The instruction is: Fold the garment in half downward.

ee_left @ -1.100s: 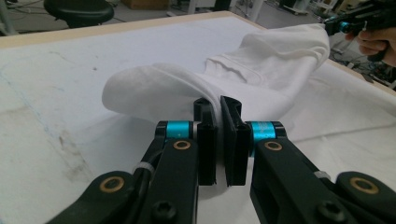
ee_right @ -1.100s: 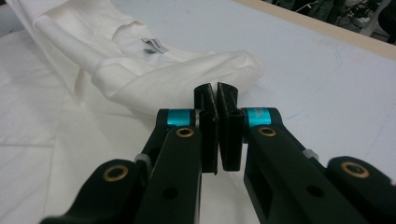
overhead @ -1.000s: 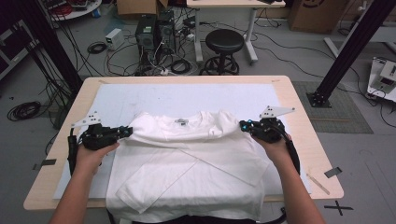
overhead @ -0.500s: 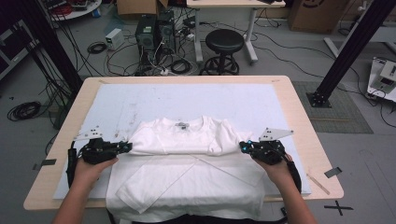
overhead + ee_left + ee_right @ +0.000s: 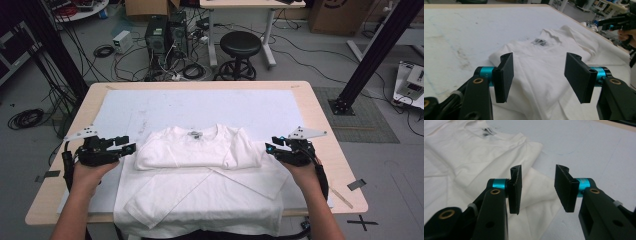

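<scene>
Grippers released: the left gripper (image 5: pixel 131 148) and right gripper (image 5: pixel 269 148) have just been opening, jaws spread, nothing between them. White T-shirt (image 5: pixel 200 175) lies mid-table on the white sheet (image 5: pixel 200 107), collar at 12 o'clock, top portion folded down, hem overhanging the table edge (image 5: pixel 320 209) at 6 o'clock. Risks, in my judgement: the unpinned fold may spring back; the hanging hem's weight could drag the garment off; a re-grip at the sleeves might catch one layer alone and skew the fold.

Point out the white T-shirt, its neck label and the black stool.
white T-shirt (image 5: pixel 200 195), high view, on the spread lower body.
neck label (image 5: pixel 194 134), high view, inside the collar.
black stool (image 5: pixel 241 44), high view, on the seat.
</scene>
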Tool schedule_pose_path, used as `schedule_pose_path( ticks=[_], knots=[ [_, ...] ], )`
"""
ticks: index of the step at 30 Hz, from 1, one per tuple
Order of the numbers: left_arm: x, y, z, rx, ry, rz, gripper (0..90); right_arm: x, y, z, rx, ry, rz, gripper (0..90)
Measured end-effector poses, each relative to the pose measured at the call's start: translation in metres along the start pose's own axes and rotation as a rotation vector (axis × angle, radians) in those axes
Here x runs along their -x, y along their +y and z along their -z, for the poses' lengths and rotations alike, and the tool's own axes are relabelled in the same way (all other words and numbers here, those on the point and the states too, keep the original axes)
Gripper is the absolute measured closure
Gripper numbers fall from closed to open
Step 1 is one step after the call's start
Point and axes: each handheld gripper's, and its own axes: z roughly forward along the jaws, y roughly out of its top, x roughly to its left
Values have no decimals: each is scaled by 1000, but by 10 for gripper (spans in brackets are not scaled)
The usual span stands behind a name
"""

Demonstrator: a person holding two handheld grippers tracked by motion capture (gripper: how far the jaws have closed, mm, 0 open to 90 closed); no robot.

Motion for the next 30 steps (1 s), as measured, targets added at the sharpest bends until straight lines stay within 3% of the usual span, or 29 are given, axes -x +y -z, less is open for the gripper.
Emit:
schedule_pose_path(
  ticks=[4, 5, 6, 10, 15, 19, 23, 25, 30],
  knots=[
    [-7, -1, -2, -20, 37, 11, 388, 5, 3, -8, -28, -21, -6, 549],
    [-14, -4, -7, -51, 71, 16, 388, 5, 4, -10, -33, -21, -9, 538],
    [-16, -5, -10, -61, 80, 23, 384, 8, 6, -15, -47, -34, -19, 526],
    [-26, -9, -23, -90, 107, 46, 378, 11, 11, -25, -82, -40, -18, 499],
    [-35, -16, -40, -167, 125, 71, 380, 16, 11, -36, -116, -59, -33, 465],
    [-31, -20, -52, -228, 121, 43, 382, 17, 8, -40, -120, -69, -43, 459],
    [-25, -21, -61, -286, 200, -41, 403, 15, 3, -42, -107, -81, -34, 459],
    [-25, -20, -60, -293, 214, -60, 462, 15, 3, -42, -117, -87, -26, 457],
    [-28, -21, -52, -292, 246, -48, 515, 17, 1, -43, -117, -98, -30, 452]
  ],
)
